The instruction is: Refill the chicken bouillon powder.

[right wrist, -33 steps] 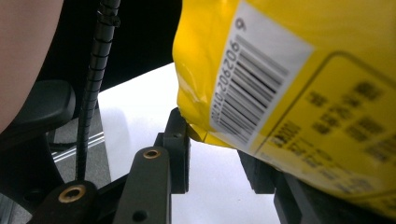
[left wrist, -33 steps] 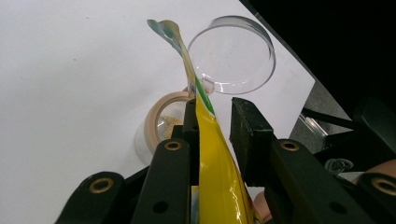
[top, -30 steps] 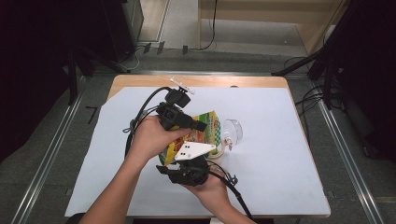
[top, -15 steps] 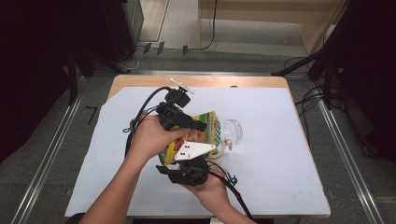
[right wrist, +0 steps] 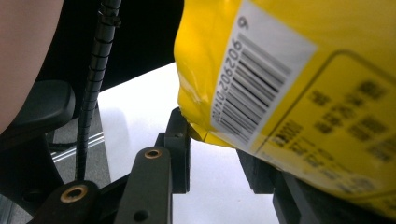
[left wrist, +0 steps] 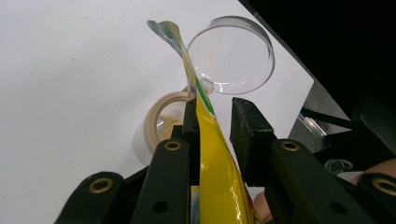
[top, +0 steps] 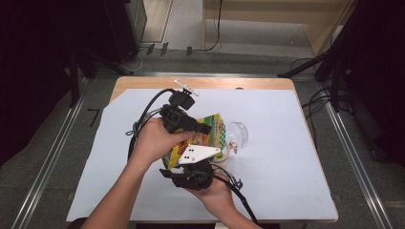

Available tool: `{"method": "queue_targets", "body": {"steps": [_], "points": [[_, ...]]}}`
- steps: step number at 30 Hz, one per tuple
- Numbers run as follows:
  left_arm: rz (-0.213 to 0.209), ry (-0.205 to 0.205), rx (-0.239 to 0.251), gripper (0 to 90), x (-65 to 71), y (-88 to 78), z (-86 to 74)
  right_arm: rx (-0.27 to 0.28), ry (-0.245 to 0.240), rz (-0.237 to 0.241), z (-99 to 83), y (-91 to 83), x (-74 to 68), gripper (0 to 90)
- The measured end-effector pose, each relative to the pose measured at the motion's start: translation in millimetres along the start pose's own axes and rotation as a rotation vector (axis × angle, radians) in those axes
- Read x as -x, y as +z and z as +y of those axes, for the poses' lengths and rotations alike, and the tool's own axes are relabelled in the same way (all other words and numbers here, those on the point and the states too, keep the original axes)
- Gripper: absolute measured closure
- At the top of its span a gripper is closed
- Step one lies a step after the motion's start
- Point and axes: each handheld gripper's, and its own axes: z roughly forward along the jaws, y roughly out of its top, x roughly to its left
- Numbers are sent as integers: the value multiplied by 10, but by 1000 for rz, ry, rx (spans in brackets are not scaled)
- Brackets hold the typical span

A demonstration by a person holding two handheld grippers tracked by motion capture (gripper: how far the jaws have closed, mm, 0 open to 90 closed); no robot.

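I hold one yellow bag [top: 203,138] between my two grippers: my left gripper [left wrist: 212,119] is clamped on its upper edge, my right gripper [right wrist: 217,149] on its bottom corner. Just past my left gripper, its own view shows one small jar [left wrist: 159,128] with its clear lid [left wrist: 233,53] flipped open; the right gripper view shows the bag's barcode [right wrist: 247,81].

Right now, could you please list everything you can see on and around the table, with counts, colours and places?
Snack bag: one, yellow and green, above mid-table, between both grippers.
Clear lid: one, transparent, on the sheet beside the bag.
Jar: one, beige-rimmed, with granules inside, under the bag's mouth.
Sheet: one, white, covering the table.
Table: one, wooden, edge showing at the far side.
Left gripper: one, black, bag's upper part between its jaws.
Right gripper: one, black, at the bag's bottom edge.
Hands: two, holding the grippers.
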Motion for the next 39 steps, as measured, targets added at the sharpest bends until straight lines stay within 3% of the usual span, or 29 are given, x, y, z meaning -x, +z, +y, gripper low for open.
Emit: {"method": "queue_targets", "body": {"steps": [39], "points": [[1, 4, -2, 763, 1, 5, -7, -1, -7, -2, -11, 5, 2, 681]]}}
